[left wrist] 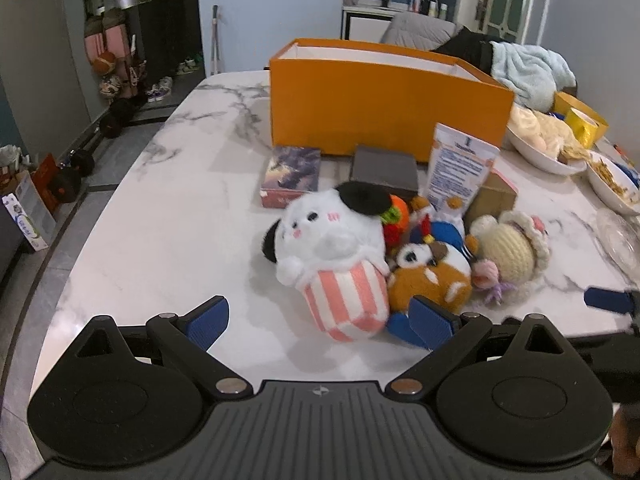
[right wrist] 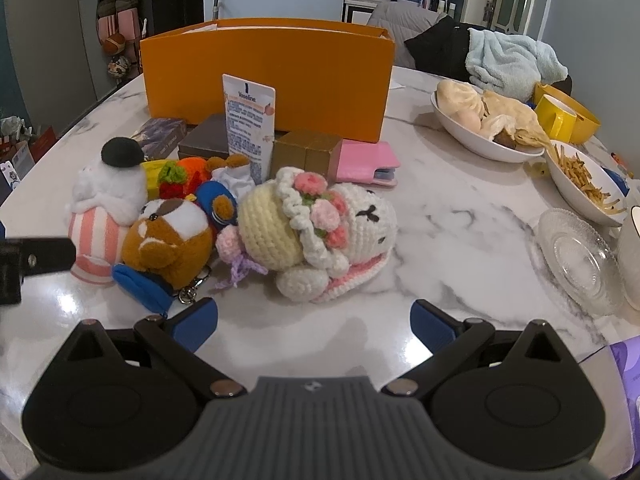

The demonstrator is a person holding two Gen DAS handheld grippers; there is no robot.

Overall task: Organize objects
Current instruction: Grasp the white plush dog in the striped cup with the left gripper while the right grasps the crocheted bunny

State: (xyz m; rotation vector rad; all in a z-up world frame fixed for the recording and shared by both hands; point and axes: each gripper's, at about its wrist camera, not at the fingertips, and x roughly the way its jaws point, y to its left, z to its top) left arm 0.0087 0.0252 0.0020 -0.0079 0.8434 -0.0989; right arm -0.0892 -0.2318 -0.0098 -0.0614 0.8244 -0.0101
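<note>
**Both grippers wide, toys still heaped before the orange box**

While the toys lie unsorted on the desk [left wrist: 160, 240], the left wrist view shows the left gripper [left wrist: 320, 320] spread wide and holding nothing. At twelve o'clock from it, just ahead, lies the white plush cat [left wrist: 332, 240] in its pink-striped cup; the brown plush [left wrist: 432, 276] sits at one o'clock, against the right fingertip. Farther at twelve stands the open orange box [left wrist: 384, 112], the likely destination. No writing reads clearly here.

From the right wrist view, the right gripper [right wrist: 314, 322] is equally wide and empty. The crocheted bunny [right wrist: 320, 232] with its flower crown lies at twelve o'clock, near but untouched. Behind it, at eleven, a white carton [right wrist: 250, 120] reads "Vaseline"; its smaller print is illegible. A pink case [right wrist: 366, 162] sits at one o'clock, food bowls at two.

Judging by this, the step is the first approach. Next, each gripper would need to drop over its nearest toy and close on the soft body.
</note>
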